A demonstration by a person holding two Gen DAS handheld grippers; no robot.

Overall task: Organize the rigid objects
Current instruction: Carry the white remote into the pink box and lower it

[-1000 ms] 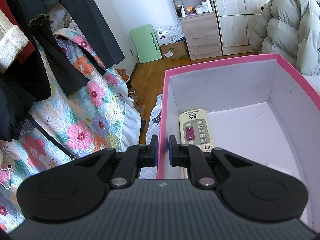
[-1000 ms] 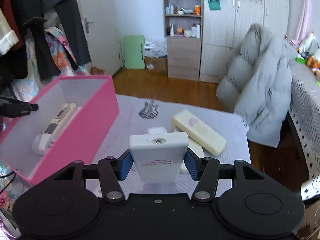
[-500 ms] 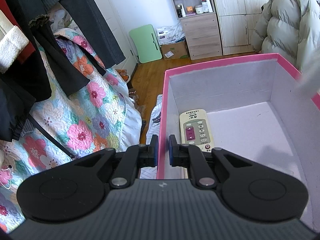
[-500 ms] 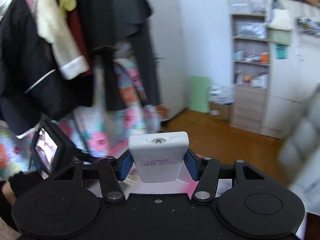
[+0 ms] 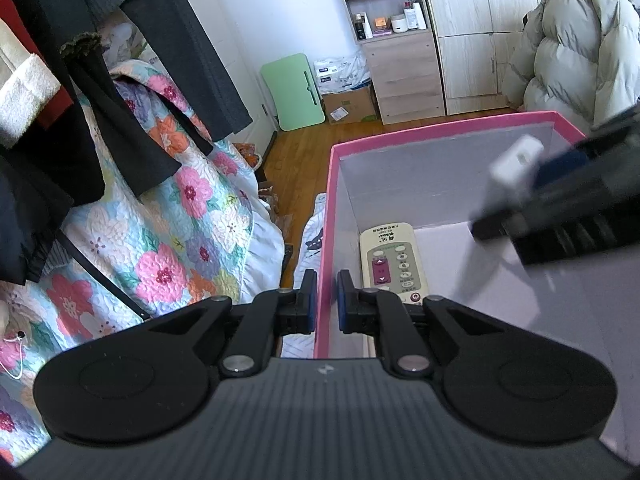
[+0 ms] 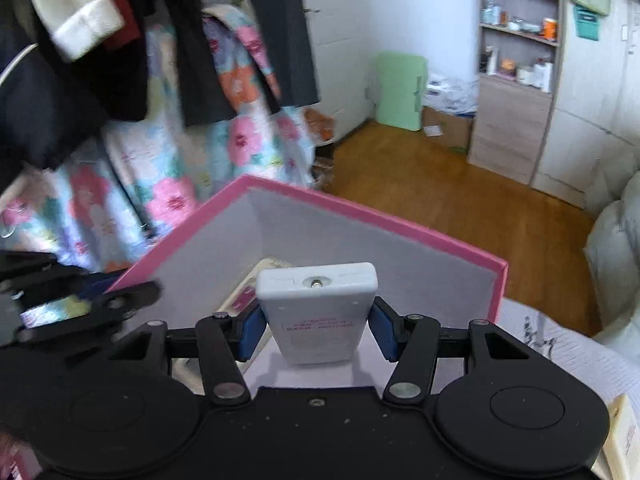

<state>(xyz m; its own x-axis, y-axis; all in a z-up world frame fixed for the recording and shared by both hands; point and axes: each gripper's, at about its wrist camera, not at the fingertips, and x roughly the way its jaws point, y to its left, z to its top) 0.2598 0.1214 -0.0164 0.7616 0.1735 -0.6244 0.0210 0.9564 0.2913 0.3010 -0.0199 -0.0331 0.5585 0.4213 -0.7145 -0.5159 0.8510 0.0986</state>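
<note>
A pink box (image 5: 440,130) with a white inside holds a cream remote control (image 5: 394,258) along its left wall. My left gripper (image 5: 327,300) is shut on the box's left wall, one finger on each side of it. My right gripper (image 6: 317,330) is shut on a white remote (image 6: 318,312), held above the box's inside. In the left wrist view the right gripper and its white remote (image 5: 514,168) enter blurred from the right over the box. The box (image 6: 360,216) and the cream remote (image 6: 256,284) also show in the right wrist view.
Hanging dark clothes (image 5: 120,60) and a floral quilt (image 5: 168,240) stand left of the box. Wooden floor, a green folding table (image 5: 294,92), a shelf unit (image 5: 396,40) and a puffy coat (image 5: 572,48) lie beyond. A printed cloth (image 6: 560,344) covers the surface right of the box.
My right gripper has swung left with the white remote, from over the cloth to above the box's inside. My left gripper has kept its hold on the box wall.
</note>
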